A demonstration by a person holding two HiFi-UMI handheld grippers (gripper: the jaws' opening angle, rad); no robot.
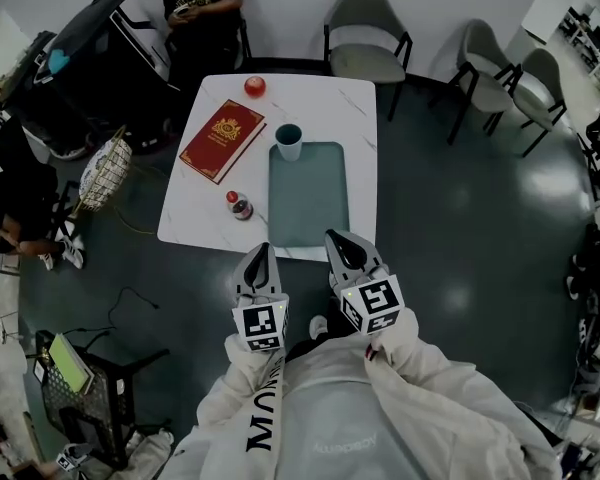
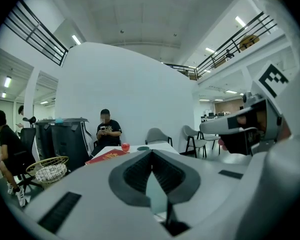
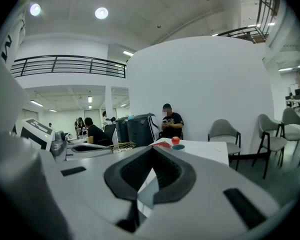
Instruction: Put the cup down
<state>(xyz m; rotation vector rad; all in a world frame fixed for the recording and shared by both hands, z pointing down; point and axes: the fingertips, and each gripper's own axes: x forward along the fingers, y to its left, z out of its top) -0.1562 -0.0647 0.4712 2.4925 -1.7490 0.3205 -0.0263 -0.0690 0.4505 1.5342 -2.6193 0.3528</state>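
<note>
Red book (image 1: 222, 140), gold crest, text illegible; cup (image 1: 289, 140) beside it; left gripper (image 1: 261, 250), right gripper (image 1: 336, 238) fingers together.

The head view looks steeply down on the table (image 1: 330, 103), which the 2 gripper views face nearly level.

One cup (image 1: 289, 140), one tray (image 1: 310, 203), one book (image 1: 222, 140)

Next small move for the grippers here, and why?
Probably none: hold both where they are. The teal cup stands upright at the far corner of the tray, and the left gripper and right gripper are shut, empty, short of the table. The put-down looks done.
</note>
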